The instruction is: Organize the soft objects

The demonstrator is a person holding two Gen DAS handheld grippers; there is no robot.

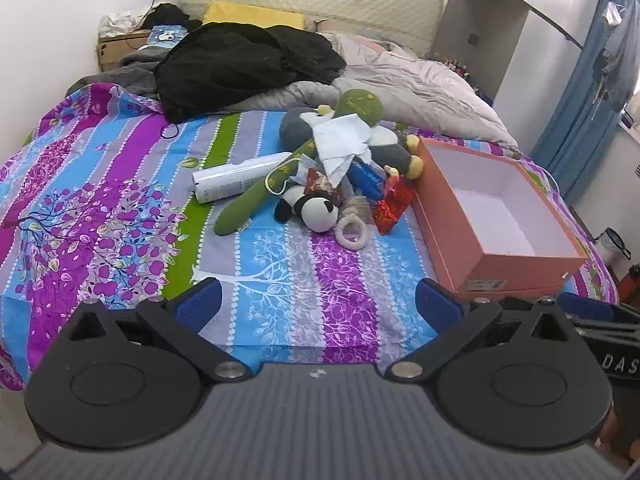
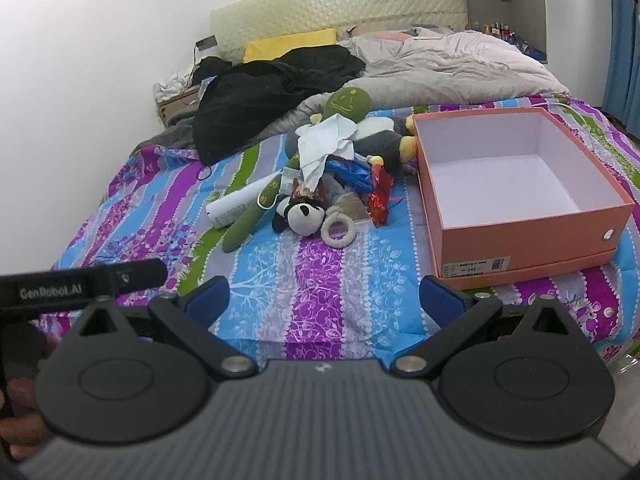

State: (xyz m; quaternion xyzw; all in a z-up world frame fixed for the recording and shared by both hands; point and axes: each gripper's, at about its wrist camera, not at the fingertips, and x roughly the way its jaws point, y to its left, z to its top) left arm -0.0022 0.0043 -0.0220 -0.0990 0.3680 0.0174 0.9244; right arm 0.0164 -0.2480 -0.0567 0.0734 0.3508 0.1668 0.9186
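A heap of things lies mid-bed: a panda plush (image 1: 314,208) (image 2: 301,216), a long green plush (image 1: 280,168) (image 2: 344,104), a grey penguin plush (image 1: 394,152) (image 2: 376,140), a white cloth (image 1: 340,144) (image 2: 324,144), a fluffy ring (image 1: 351,232) (image 2: 338,230), red wrappers (image 1: 394,204) (image 2: 380,196) and a white bottle (image 1: 236,180) (image 2: 236,204). An empty orange box (image 1: 516,268) (image 2: 524,236) stands right of the heap. My left gripper (image 1: 320,304) and right gripper (image 2: 326,298) hover open over the near bedsheet, well short of the heap, holding nothing.
The striped floral bedsheet (image 1: 120,200) (image 2: 320,276) covers the near bed. Black clothing (image 1: 240,60) (image 2: 272,84), a grey duvet (image 1: 420,76) (image 2: 460,64) and a yellow pillow (image 1: 252,14) lie by the headboard. A cardboard box (image 1: 120,46) sits at the far left. Blue curtains (image 1: 592,92) hang right.
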